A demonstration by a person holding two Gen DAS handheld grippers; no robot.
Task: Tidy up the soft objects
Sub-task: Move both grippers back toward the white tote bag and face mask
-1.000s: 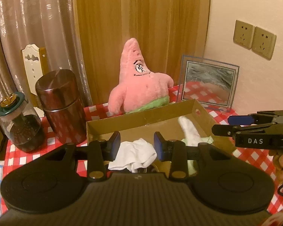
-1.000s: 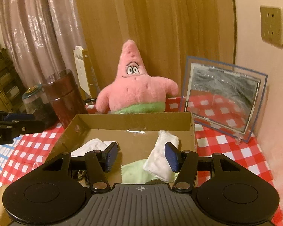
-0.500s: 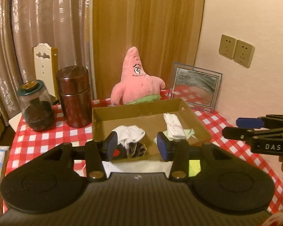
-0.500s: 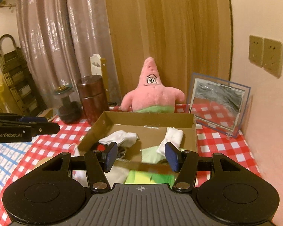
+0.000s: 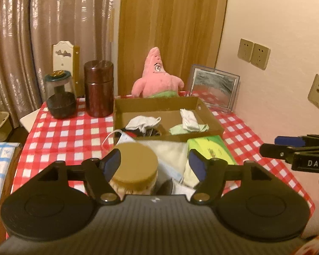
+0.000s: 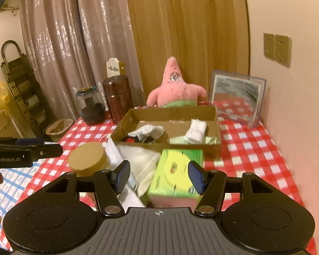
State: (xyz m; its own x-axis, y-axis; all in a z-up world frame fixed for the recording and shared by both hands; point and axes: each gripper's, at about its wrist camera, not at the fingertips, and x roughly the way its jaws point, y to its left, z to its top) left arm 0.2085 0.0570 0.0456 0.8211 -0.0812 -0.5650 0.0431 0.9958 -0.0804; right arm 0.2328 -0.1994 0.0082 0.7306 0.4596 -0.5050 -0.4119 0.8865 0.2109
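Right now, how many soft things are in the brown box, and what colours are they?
White: 2, a crumpled white cloth and a rolled white towel.
Pale green: 1, a green cloth under the towel.
Dark: 1, a black and red bundle, too hidden to name.
Total: 4 in the cardboard box.

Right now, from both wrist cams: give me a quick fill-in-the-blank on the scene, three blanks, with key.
1. The pink starfish plush sits behind the cardboard ____.
2. The rolled white towel lies ____ the cardboard box.
3. Both the left hand-held gripper and the right hand-held gripper are ____ and hold nothing.

Missing: box; inside; open
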